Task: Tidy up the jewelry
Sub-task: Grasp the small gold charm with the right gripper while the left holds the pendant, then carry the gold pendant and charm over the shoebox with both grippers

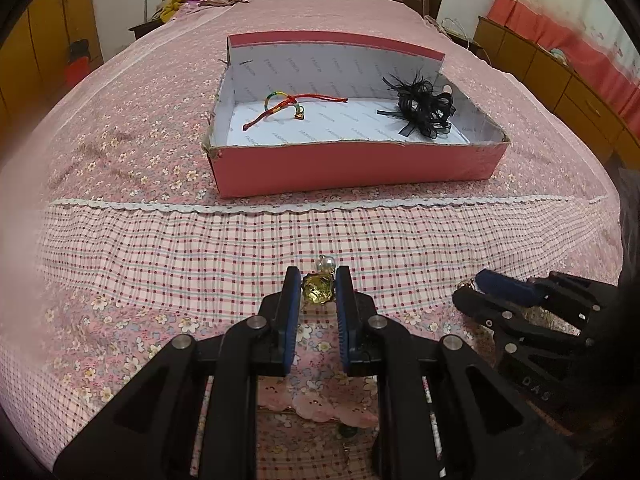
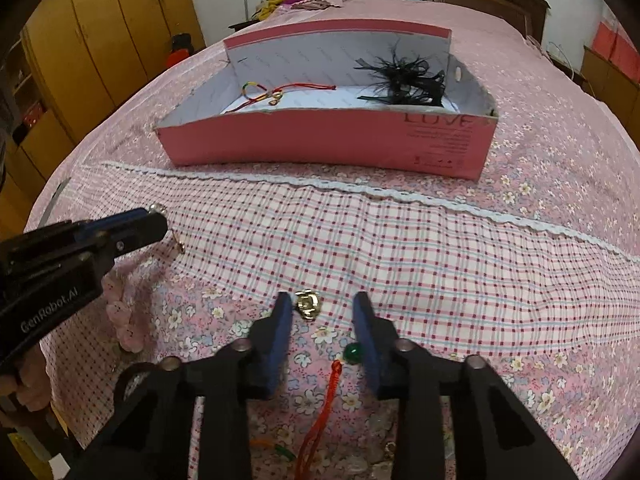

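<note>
We see a big bed (image 1: 120, 152) with a pink flowery cover. Our left gripper (image 1: 318, 286) squeezes a gold brooch (image 1: 318, 289) with a pearl on top, just above the cover. Our right gripper (image 2: 324, 312) is wide open and holds nothing; a small shiny charm (image 2: 306, 304) lies by its left finger and a green bead (image 2: 353, 353) by its right. Farther up sits a pink box (image 1: 356, 166) holding a red string bracelet (image 1: 294, 106) and a black feather bow (image 1: 422, 110).
</note>
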### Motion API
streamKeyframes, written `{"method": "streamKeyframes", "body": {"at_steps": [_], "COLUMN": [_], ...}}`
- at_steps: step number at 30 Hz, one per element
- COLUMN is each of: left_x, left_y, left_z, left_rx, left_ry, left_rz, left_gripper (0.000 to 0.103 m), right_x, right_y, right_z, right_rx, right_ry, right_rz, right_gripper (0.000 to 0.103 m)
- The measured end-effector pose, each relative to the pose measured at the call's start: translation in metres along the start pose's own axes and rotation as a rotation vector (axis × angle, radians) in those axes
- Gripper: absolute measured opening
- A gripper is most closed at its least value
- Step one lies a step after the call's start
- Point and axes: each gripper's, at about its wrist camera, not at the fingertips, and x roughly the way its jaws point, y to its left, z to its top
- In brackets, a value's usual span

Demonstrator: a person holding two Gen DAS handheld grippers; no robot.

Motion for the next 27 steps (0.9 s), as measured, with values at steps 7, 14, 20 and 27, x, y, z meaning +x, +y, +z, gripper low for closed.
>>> {"method": "streamKeyframes", "body": {"at_steps": [7, 14, 20, 27], "left_x": [-0.006, -0.013, -0.022, -0.032], "left_y": [0.001, -0.001, -0.003, -0.005], "left_z": [0.002, 0.006, 0.017, 0.036], "left_rx": [0.001, 0.001, 0.013, 0.034], "left_ry": [-0.013, -0.027, -0.053, -0.093], "left_rz": [0.004, -0.001, -0.005, -0.002], "left_gripper": [0.009, 0.009, 0.009, 0.009], "right_x": [-0.007, -0.026, -0.04, -0.058], "right_y": [0.001, -0.005, -0.009, -0.016], "right_z": [-0.001, 0.002, 0.007, 0.021], "right_rx": [-0.008, 0.007, 0.024, 0.038], "right_ry": [-0.023, -0.065, -0.09, -0.128], "right_rz": [0.029, 0.063, 0.079, 0.087], "right_gripper": [0.017, 0.017, 0.017, 0.017]}}
